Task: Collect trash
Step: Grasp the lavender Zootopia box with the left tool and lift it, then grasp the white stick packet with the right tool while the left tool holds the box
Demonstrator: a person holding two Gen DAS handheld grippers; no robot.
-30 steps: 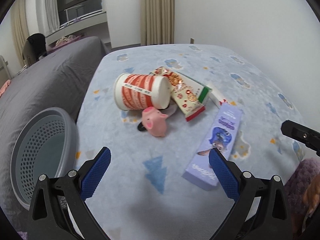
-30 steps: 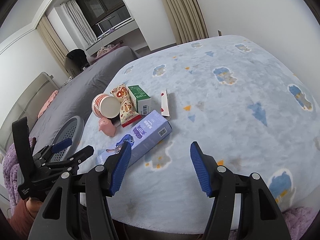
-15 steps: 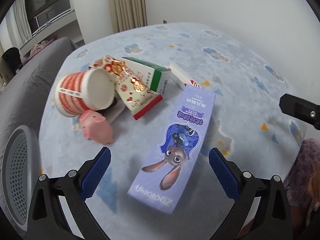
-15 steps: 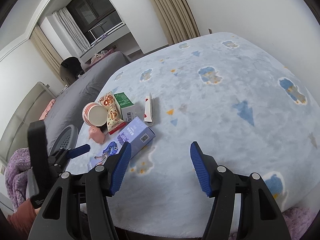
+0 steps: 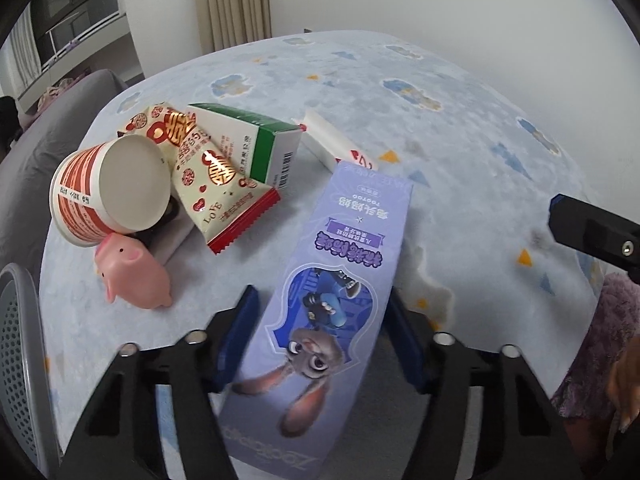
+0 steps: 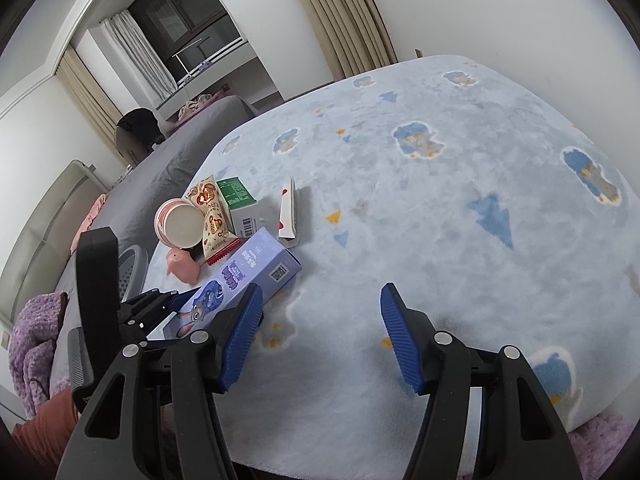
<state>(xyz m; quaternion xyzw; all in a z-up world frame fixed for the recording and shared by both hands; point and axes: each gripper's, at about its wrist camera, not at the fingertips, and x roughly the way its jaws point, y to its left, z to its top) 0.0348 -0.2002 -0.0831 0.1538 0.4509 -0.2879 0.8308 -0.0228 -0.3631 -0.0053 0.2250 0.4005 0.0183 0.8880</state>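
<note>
Long lilac box, cartoon rabbit print

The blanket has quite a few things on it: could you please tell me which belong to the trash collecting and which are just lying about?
For the job:
purple box, between the left gripper jaws
paper cup
snack wrapper
green carton
white-red packet
grey basket

Lying about:
pink pig toy
purple fleece

Soft even indoor light, faint shadows, strong fisheye bending, dark vignetted corners.
</note>
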